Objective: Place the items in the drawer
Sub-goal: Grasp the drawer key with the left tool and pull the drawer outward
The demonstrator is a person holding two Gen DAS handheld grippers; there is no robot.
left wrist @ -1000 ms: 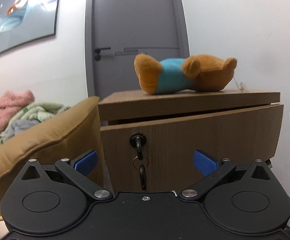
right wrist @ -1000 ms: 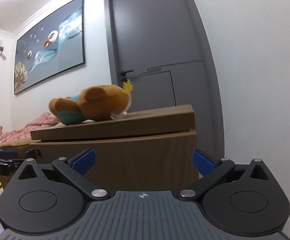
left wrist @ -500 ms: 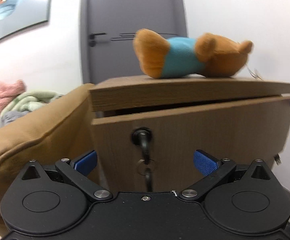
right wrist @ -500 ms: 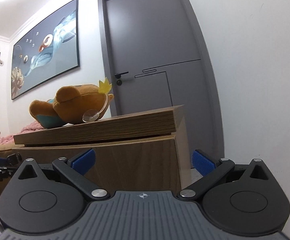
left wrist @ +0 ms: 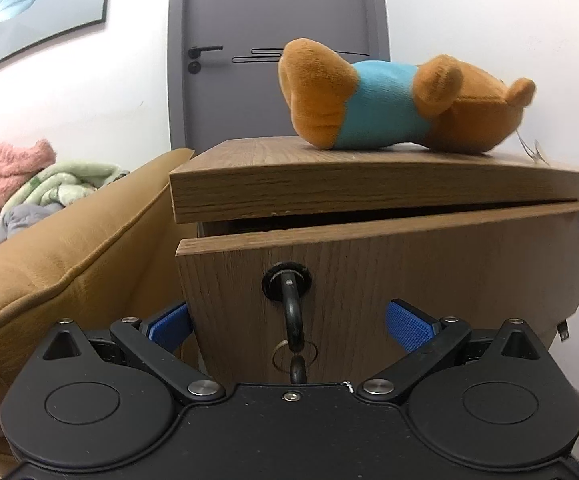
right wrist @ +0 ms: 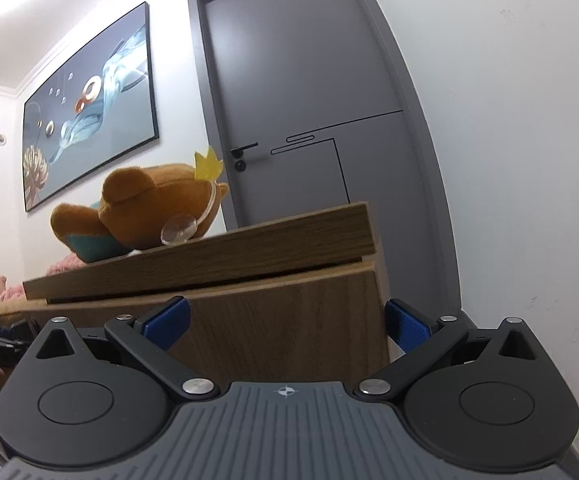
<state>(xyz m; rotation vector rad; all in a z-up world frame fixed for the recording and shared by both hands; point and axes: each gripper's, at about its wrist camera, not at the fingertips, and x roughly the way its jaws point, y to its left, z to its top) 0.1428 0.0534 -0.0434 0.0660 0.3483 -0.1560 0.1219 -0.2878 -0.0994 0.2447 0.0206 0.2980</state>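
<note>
A brown plush bear in a blue shirt point(left wrist: 393, 104) lies on its side on top of a wooden cabinet point(left wrist: 329, 176). In the right wrist view the bear point(right wrist: 145, 204) shows a yellow crown and a clear suction cup. The drawer front point(left wrist: 429, 272) below the top stands slightly ajar, with a black key point(left wrist: 291, 312) and ring hanging from its lock. My left gripper point(left wrist: 289, 326) is open, close in front of the key, its blue pads either side. My right gripper point(right wrist: 285, 322) is open at the drawer's right corner point(right wrist: 353, 308), holding nothing.
A tan leather cushion point(left wrist: 61, 256) presses against the cabinet's left side, with pink and green blankets point(left wrist: 21, 184) behind it. A grey door point(left wrist: 273, 40) stands behind the cabinet. A framed picture point(right wrist: 89, 104) hangs on the wall. White wall lies right of the cabinet.
My left gripper has moved closer to the drawer front, so the key now hangs between its pads. My right gripper has swung toward the cabinet's right corner. The bear has not moved.
</note>
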